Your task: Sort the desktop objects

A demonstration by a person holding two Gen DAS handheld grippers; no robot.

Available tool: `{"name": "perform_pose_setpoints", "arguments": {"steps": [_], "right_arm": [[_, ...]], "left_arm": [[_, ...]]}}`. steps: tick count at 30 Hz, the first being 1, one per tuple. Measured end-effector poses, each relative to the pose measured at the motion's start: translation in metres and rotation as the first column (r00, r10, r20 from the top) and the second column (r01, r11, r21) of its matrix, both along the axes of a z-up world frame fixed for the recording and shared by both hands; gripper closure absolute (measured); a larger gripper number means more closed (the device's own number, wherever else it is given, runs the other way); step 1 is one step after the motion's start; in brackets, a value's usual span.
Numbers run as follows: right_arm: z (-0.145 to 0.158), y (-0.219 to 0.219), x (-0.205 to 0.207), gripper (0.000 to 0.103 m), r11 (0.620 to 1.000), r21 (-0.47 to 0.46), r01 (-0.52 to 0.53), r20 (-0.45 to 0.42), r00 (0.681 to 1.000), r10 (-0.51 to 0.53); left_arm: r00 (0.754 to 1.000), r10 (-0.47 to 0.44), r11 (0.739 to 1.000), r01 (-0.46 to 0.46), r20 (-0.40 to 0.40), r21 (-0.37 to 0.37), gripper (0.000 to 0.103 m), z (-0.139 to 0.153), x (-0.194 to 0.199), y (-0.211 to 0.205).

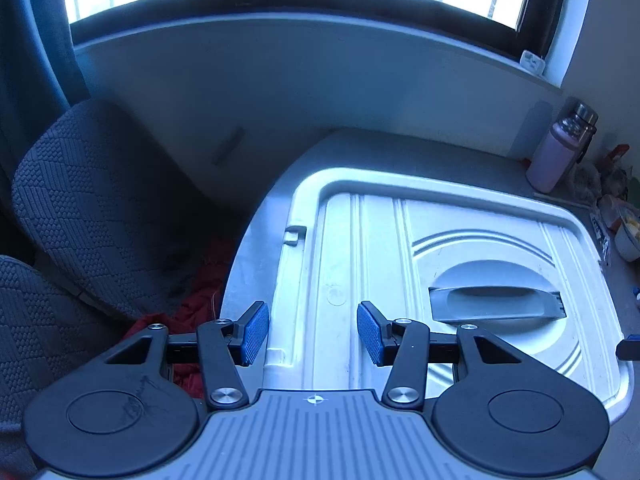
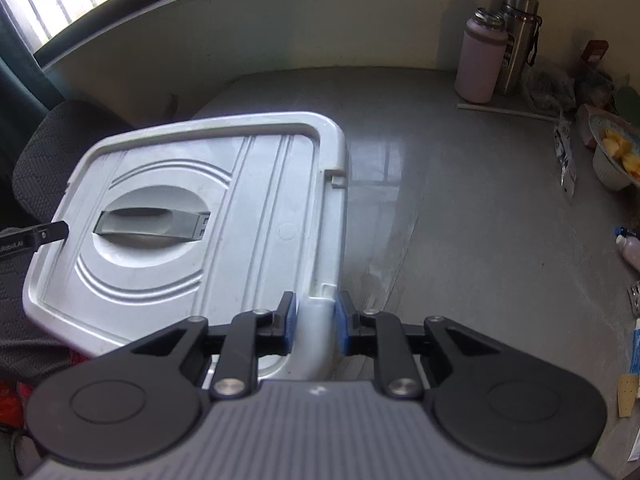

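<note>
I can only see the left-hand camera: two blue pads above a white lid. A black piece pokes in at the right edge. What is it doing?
Observer: That is the right gripper. It is clamped shut on the near corner of the white lid.
Operator: Is there anything on the table to the right of the box?
Observer: Yes, a small pale bottle with a blue cap, far out at the right edge of the table.
Operator: And behind the pink bottle?
Observer: A taller steel flask with a black strap stands just behind the pink bottle.
</note>
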State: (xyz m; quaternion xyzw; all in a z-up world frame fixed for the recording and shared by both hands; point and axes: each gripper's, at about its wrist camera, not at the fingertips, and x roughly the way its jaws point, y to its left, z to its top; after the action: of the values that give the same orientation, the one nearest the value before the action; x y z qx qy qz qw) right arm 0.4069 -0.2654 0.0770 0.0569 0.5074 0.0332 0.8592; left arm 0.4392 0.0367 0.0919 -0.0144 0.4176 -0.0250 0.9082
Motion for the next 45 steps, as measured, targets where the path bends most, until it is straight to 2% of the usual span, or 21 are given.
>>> {"name": "perform_pose_setpoints", "arguments": {"steps": [6,29,36,40,45], "right_arm": [[0.002,0.004,0.000,0.082,1.000,-0.018,-0.007,-0.002,1.000,0.007],[0.002,0.004,0.000,0.081,1.000,-0.025,-0.002,-0.006,1.000,0.002],[0.002,0.005,0.001,0.081,1.000,-0.027,-0.005,-0.010,1.000,0.005],[0.002,0.007,-0.001,0.081,0.999,-0.036,-0.003,0.000,1.000,0.003],[0.004,0.004,0.003,0.081,1.000,-0.019,0.001,-0.022,1.000,-0.002]], "left_arm": [[1.000,-0.008,1.000,0.007,0.003,0.030,0.052,0.000,-0.002,-0.003],[1.000,-0.017,0.998,0.017,-0.012,0.059,0.052,0.000,0.004,-0.011],[0.999,-0.026,1.000,0.026,-0.046,-0.004,0.050,-0.001,0.013,0.001],[0.999,-0.027,1.000,0.027,-0.037,0.009,0.050,-0.003,0.012,-0.003],[0.997,-0.023,1.000,0.023,-0.068,-0.010,0.049,-0.001,0.017,0.001]]}}
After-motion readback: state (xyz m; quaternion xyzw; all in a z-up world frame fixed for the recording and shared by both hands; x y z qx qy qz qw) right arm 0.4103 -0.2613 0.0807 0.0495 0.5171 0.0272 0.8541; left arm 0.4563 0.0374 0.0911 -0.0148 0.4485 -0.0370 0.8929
